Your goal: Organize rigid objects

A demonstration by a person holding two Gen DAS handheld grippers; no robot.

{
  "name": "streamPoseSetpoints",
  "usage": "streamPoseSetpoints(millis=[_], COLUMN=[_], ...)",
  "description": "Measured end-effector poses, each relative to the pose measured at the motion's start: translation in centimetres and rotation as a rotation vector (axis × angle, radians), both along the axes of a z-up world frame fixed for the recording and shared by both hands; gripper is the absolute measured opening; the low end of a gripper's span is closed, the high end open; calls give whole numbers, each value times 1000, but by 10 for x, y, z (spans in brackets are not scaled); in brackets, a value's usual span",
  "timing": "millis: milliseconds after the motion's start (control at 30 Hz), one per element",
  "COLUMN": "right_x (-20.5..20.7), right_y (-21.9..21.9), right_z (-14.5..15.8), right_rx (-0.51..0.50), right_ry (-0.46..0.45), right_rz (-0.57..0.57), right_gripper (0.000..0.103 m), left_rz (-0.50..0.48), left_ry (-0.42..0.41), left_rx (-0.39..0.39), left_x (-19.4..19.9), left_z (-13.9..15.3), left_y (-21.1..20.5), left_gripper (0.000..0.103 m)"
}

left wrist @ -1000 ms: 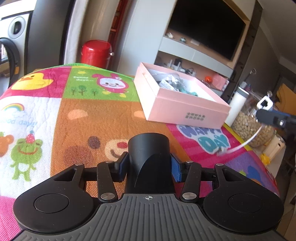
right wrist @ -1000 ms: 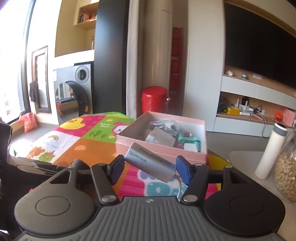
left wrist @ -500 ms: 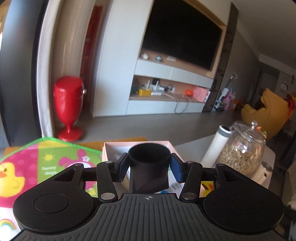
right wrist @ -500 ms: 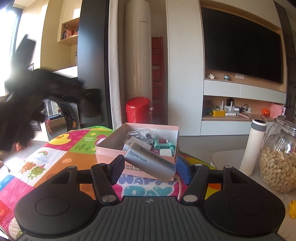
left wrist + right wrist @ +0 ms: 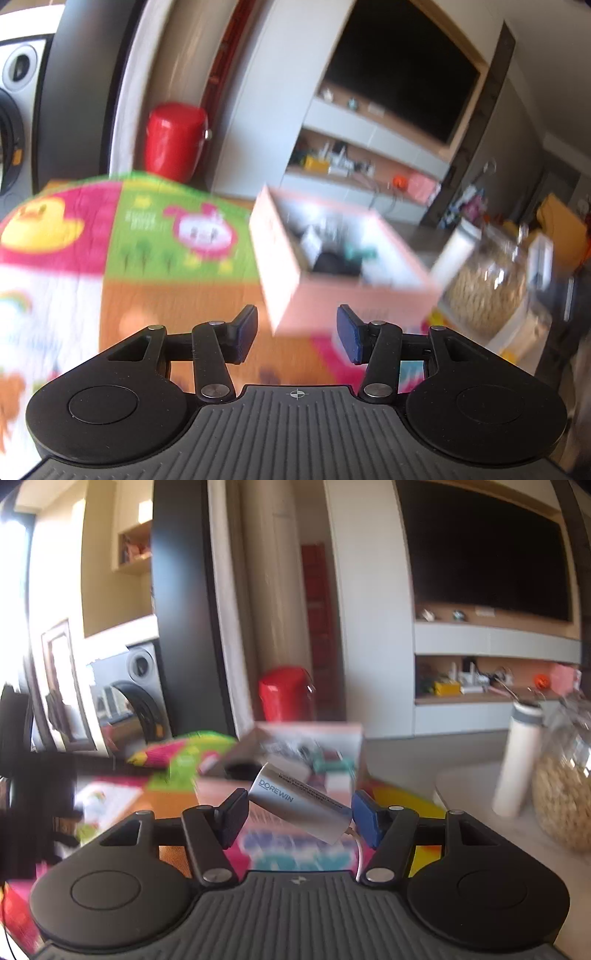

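Left wrist: left tool wide, empty | right tool level, clamping silver adapter

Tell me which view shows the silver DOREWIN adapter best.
The right wrist view: the silver adapter sits sharp between the right gripper's fingers, its lettering readable. The left wrist view does not show it, only the blurred pink box.

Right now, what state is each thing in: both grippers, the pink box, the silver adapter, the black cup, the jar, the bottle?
Left gripper: open, empty.
Right gripper: shut on the adapter.
Adapter: held tilted, cable at its lower end.
Pink box: open, partly filled.
Black cup: lying inside the box.
Jar: filled nearly full; lid blurred.
Bottle: upright, capped.
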State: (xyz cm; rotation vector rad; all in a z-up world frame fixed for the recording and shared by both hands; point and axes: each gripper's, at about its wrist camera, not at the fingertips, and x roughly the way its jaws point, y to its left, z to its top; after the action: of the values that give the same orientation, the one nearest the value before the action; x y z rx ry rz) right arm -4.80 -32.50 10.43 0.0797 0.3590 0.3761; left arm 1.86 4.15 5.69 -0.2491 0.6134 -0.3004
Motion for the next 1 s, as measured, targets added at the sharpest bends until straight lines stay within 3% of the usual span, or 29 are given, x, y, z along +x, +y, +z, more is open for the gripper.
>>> streamPoseSetpoints(millis=[167, 200, 267, 400, 467, 633, 733, 867, 1000], right_x=[55, 72, 100, 114, 108, 90, 73, 69, 76], right_y=[25, 29, 36, 36, 38, 50, 71, 94, 88], right_z=[63, 71, 74, 28, -8, -88, -100, -104, -104], right_rx=[24, 34, 4, 22, 26, 4, -93, -210, -186], right_ry=[-171, -178, -127, 86, 204, 434, 352, 331, 363], right_rz=[-43, -55, -78, -109, -108, -98, -117, -106, -150], right_gripper=[64, 76, 82, 82, 82, 82, 83, 89, 102], left_rz=[9, 16, 43, 53, 48, 47, 91, 120, 144], left_ry=[21, 19, 23, 70, 30, 18, 19, 22, 30], left_rx=[105, 139, 196, 202, 219, 236, 253, 340, 305], left_x=[-5, -6, -10, -19, -22, -17, -13, -9, -7], left_z=[-20, -22, -26, -43, -48, -50, -51, -52, -51], left_y=[-9, -10, -10, -6, -11, -27, -36, -52, -49], left_gripper=[52, 52, 52, 53, 54, 72, 74, 76, 77])
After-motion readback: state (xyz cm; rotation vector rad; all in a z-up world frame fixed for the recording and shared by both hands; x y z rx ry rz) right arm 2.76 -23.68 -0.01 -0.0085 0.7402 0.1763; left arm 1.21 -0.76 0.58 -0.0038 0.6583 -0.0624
